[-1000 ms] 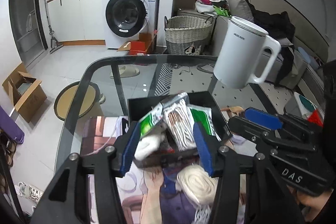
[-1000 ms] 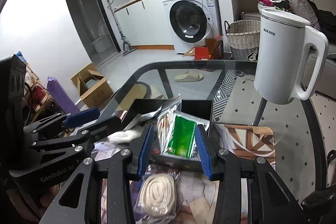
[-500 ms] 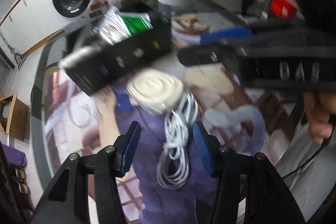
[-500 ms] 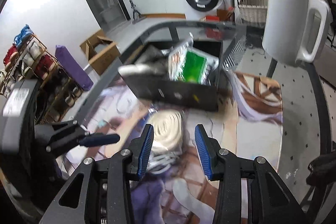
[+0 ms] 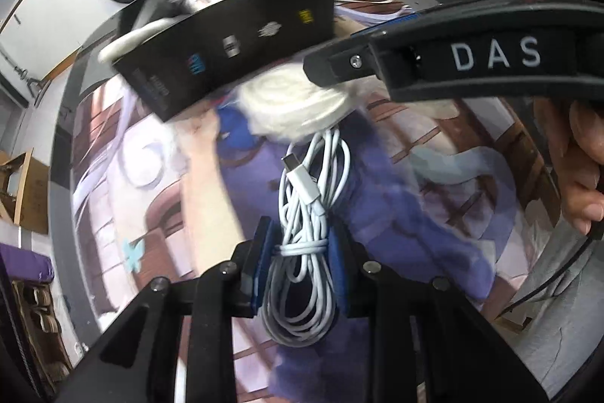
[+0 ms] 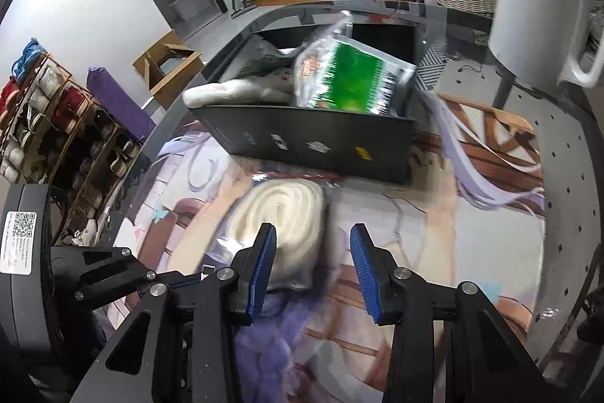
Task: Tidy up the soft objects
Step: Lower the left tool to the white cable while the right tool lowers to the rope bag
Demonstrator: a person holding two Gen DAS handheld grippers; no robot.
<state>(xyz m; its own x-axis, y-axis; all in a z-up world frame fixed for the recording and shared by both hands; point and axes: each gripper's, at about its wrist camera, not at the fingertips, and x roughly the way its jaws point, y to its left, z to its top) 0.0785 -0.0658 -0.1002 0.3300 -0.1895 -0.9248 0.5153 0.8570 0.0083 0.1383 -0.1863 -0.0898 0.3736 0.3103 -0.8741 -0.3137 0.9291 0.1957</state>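
My left gripper [image 5: 300, 244] points steeply down at the table, and its blue ribbed pads [image 5: 263, 253] have just been closing; now they pinch the bundled white cable [image 5: 302, 237] at its wrapped waist. The cable is thin, smooth and glossy, coiled in long loops, with a flat plug end lying loose above the grip. Just beyond it lies a cream roll [image 5: 298, 108] of soft fibrous material inside a clear wrinkled bag, which touches the top of the cable loops.

My right gripper [image 6: 312, 263] also tilts down, and its jaws stand partly apart with nothing pressed between them. The left pad [image 6: 262, 263] is over the near edge of the cream roll, and I cannot tell if it touches. In the left view this gripper crosses above the roll, and a hand [image 5: 577, 161] holds it at the right edge.

Behind the roll stands the black box [image 6: 317, 142], rectangular with matte stiff walls, holding a shiny green packet [image 6: 347, 78] and some pale soft cloth [image 6: 222, 91]. Everything lies on a printed mat [image 6: 434, 244] over a round glass table [image 6: 566, 176]. The mat to the right of the roll is bare, while the box wall closes the far side. A white kettle [image 6: 536, 6] stands at the far right.
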